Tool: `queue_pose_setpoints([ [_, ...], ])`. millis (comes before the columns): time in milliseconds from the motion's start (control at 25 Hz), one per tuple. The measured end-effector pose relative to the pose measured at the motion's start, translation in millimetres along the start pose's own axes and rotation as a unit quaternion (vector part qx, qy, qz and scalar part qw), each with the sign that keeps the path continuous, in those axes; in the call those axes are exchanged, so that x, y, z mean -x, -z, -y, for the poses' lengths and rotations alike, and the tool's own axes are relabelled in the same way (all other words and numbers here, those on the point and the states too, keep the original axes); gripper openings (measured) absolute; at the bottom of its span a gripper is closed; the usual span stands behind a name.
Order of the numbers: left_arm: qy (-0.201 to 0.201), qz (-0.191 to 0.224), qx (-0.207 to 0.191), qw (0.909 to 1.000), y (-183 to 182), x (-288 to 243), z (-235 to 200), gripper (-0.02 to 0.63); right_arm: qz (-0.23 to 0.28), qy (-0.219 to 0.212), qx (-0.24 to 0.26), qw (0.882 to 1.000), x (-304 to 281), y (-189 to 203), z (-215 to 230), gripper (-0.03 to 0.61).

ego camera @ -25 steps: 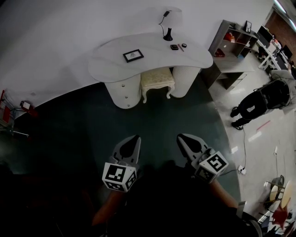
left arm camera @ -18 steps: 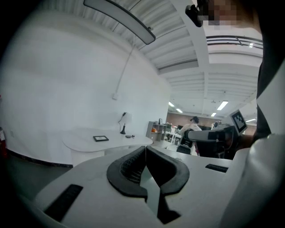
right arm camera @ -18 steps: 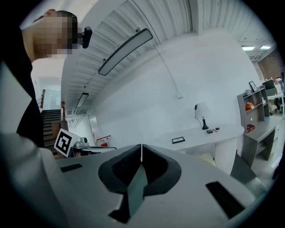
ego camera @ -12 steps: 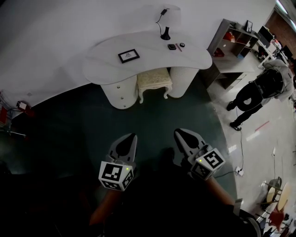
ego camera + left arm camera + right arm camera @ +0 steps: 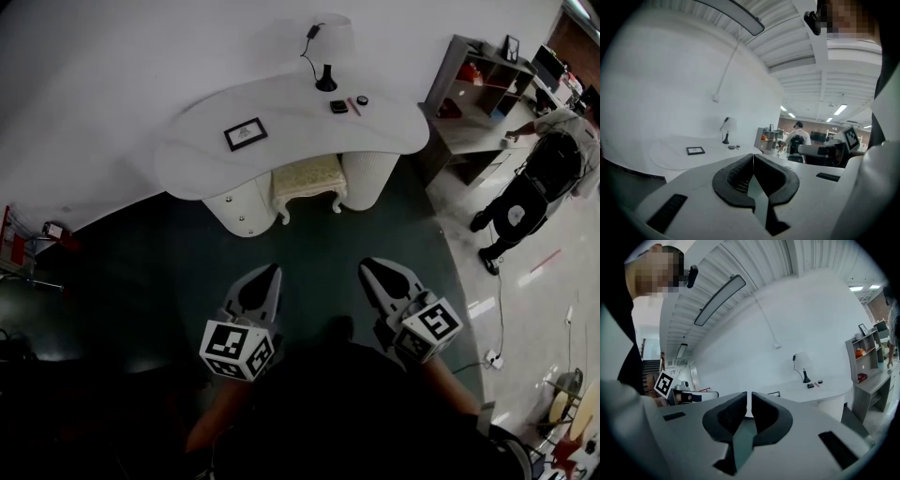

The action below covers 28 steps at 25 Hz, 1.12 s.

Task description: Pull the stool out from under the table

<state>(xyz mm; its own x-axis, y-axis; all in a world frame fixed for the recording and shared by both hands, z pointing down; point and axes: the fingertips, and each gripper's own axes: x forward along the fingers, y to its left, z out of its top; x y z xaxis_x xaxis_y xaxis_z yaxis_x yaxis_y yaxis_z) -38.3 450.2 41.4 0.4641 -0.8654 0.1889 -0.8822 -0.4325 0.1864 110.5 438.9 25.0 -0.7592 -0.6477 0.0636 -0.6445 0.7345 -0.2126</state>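
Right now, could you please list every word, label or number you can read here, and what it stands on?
None can be read.
On the white curved table, the small black-framed picture: print too small to read.
The marker cubes on the left gripper and right gripper: black-and-white square patterns, no words.

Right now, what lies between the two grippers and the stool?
Only bare dark floor, seen in the head view, separates left gripper and right gripper from the stool.
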Motion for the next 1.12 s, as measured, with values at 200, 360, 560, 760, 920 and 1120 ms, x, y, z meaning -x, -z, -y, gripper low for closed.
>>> queue_pose_setpoints([
  [200,-0.01,-0.003,-0.009,0.9999,-16,-56,17,0.015,0.008,-0.012,-0.01,1.0,7,-17,58,0.02],
  [360,-0.013,-0.005,-0.013,0.9998,-21,-90,26,0.015,0.002,-0.021,-0.007,1.0,8,-23,89,0.02],
  [560,-0.01,-0.013,-0.009,0.9998,-23,-127,26,0.015,-0.004,-0.023,-0.012,1.0,-2,-25,122,0.02],
  [760,-0.009,-0.013,-0.01,0.9998,-28,-166,-1,0.015,-0.018,-0.027,-0.01,0.999,-41,-24,151,0.02],
  [920,0.003,0.0,-0.007,1.0,-41,-195,-27,0.015,-0.019,-0.029,-0.006,0.999,-81,-40,172,0.02],
  [1120,-0.008,0.006,-0.007,0.9999,-54,-222,-69,0.015,-0.024,-0.045,0.009,0.999,-134,-57,184,0.02],
])
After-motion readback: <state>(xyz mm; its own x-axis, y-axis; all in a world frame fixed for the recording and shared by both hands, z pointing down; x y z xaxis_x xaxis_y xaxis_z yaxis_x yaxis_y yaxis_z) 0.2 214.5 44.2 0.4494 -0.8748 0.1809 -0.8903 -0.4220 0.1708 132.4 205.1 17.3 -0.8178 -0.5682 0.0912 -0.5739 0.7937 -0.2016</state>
